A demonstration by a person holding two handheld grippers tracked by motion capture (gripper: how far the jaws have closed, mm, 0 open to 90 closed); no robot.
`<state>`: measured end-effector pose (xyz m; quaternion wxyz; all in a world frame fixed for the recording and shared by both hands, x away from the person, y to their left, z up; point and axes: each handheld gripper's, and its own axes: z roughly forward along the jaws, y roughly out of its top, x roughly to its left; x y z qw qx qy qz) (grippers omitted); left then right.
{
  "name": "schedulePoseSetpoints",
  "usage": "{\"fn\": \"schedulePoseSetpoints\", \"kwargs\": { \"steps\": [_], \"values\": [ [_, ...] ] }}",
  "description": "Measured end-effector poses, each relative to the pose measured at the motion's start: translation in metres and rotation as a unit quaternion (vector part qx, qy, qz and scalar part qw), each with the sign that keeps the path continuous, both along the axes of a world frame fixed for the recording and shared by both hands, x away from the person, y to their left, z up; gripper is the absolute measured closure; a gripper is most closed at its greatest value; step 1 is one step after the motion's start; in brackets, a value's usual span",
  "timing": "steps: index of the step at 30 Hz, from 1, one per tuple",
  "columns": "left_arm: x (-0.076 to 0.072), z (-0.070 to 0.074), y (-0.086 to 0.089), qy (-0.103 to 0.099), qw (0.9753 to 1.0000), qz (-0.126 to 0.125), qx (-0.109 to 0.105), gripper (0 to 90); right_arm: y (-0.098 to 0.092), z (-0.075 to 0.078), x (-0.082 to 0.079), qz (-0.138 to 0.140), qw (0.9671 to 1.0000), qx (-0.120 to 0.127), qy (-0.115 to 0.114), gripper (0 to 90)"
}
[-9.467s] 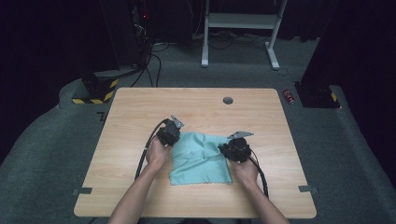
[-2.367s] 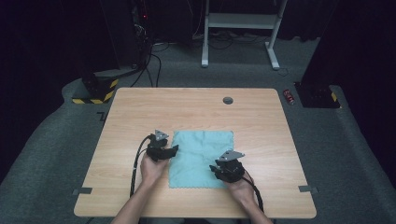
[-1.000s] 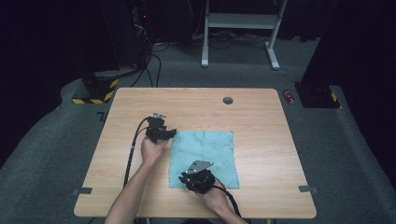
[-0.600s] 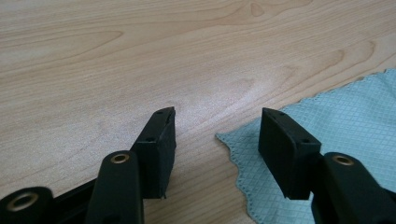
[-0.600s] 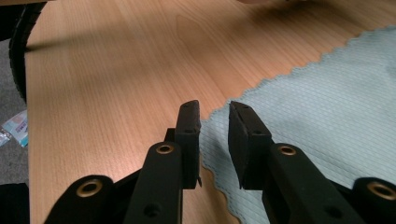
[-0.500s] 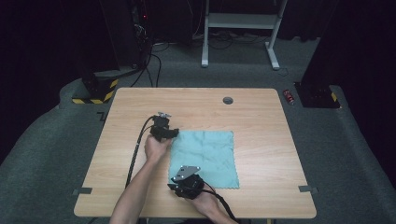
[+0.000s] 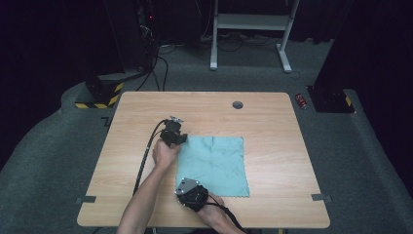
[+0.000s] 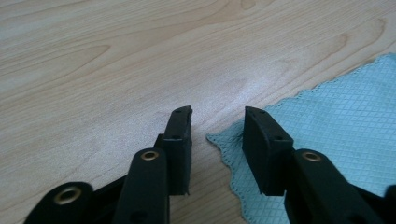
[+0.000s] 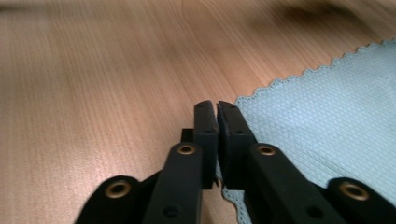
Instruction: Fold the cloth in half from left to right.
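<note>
Jaws of the right gripper [image 9: 217,109], now at the cloth's [image 7: 214,163] near-left corner, pressed together; left gripper [image 8: 217,116] spread.

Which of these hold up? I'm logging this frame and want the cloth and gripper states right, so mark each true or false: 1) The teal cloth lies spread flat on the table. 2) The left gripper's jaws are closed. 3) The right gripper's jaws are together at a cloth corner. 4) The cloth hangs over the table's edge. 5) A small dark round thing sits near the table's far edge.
1) True: the teal cloth lies flat on the table.
2) False: the left gripper has its jaws apart, either side of a cloth corner.
3) True: the right gripper has its jaws together at a corner; whether cloth is pinched, I cannot tell.
4) False: the cloth lies wholly on the tabletop.
5) True: a dark round thing sits there.
</note>
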<state>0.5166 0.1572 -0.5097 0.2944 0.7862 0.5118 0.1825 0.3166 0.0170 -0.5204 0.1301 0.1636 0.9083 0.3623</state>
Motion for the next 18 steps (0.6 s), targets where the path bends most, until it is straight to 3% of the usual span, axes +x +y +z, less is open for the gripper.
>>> {"fn": "schedulePoseSetpoints", "kwargs": {
  "steps": [8,18],
  "values": [
    [0.0026,0.0004,0.0027,0.008,0.9998,0.007,-0.018,87.6,-0.0013,0.0006,0.0,-0.005,1.0,0.006,0.006,89.9],
    [0.0007,0.0088,0.0079,-0.003,0.9994,0.0,-0.033,89.6,-0.005,0.0059,-0.0001,-0.008,0.9997,0.022,0.009,90.0]
  ]
}}
